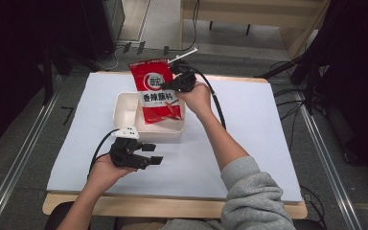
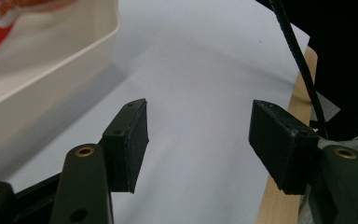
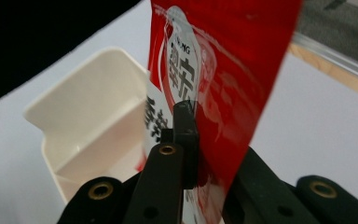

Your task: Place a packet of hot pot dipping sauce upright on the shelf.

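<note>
A red snack bag (image 1: pixel 155 91) with white Chinese lettering stands tilted, its lower end inside a white rectangular bin (image 1: pixel 124 108) at the middle of the table. My right gripper (image 1: pixel 177 82) is shut on the bag's right edge near its top; in the right gripper view the red bag (image 3: pixel 223 79) runs up between the black jaws and the white bin (image 3: pixel 88 116) lies behind on the left. My left gripper (image 1: pixel 146 160) rests low over the white tabletop in front of the bin, jaws wide apart with nothing between them (image 2: pixel 198 140). The bin's wall (image 2: pixel 51 70) shows at upper left there.
A white sheet (image 1: pixel 249 124) covers the wooden table, whose front edge (image 1: pixel 172 206) is bare wood. Black cables (image 1: pixel 218 108) trail from both grippers. Metal rails (image 1: pixel 24 153) and dark equipment flank the table on the floor.
</note>
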{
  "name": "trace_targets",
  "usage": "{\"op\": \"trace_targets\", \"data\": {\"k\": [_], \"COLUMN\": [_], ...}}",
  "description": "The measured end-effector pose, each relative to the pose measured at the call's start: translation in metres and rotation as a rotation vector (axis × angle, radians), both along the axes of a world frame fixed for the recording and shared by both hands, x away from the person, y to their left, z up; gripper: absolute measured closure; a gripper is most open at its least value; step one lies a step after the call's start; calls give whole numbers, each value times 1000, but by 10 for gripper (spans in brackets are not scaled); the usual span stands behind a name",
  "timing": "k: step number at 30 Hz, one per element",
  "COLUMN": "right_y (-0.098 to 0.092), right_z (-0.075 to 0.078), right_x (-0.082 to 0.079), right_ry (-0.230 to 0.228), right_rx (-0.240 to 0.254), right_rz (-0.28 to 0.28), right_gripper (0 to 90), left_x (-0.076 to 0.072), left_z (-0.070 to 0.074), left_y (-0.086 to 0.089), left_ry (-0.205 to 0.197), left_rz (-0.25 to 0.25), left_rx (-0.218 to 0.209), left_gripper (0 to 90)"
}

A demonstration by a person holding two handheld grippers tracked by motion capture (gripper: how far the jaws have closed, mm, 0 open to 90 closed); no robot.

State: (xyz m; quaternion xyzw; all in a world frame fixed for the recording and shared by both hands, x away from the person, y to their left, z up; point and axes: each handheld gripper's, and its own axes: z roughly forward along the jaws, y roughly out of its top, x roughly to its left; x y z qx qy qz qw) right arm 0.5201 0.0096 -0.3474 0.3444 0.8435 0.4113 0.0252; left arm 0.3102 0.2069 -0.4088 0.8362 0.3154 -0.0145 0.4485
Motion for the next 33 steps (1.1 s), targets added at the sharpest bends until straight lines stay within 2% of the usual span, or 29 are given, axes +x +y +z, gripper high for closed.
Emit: {"op": "trace_targets", "data": {"k": [1, 7, 8, 11, 12, 19, 20, 24, 27, 32, 33], "right_y": [-3, -10, -16, -22, -29, -48, -56, -68, -82, -93, -100], "right_z": [-4, -3, -2, -2, -1, 5, 6, 7, 6, 6, 7], "right_x": [0, 3, 4, 5, 5, 6, 5, 1, -7, -16, -21], "right_ry": [-14, -8, -30, -39, -53, -46, -50, -52, -56, -52, -54], "right_rx": [-6, -9, -19, -10, -15, -26, -32, -17, -35, -33, -22], "right_rz": [10, -12, -23, -30, -41, -70, -75, -90, -92, -93, -93], "right_gripper": [877, 758, 688, 662, 617, 560, 544, 533, 514, 513, 507], "left_x": [0, 0, 0, 0, 0, 1, 1, 1, 1, 1, 1], "left_z": [0, 0, 0, 0, 0, 0, 0, -1, -1, -1, -1], "left_y": [0, -1, -1, -1, -1, 1, 1, 1, 2, 2, 2], "left_ry": [0, 0, 1, 2, 0, 0, 0, -1, -3, -5, -5], "left_rz": [0, -3, -3, -1, -3, 1, 2, 6, 9, 12, 12], "left_rx": [-1, -1, -2, -4, -4, 2, 3, -4, 4, 7, 5], "left_gripper": [385, 385, 385, 385, 385, 385, 385, 385, 385, 384, 384]}}
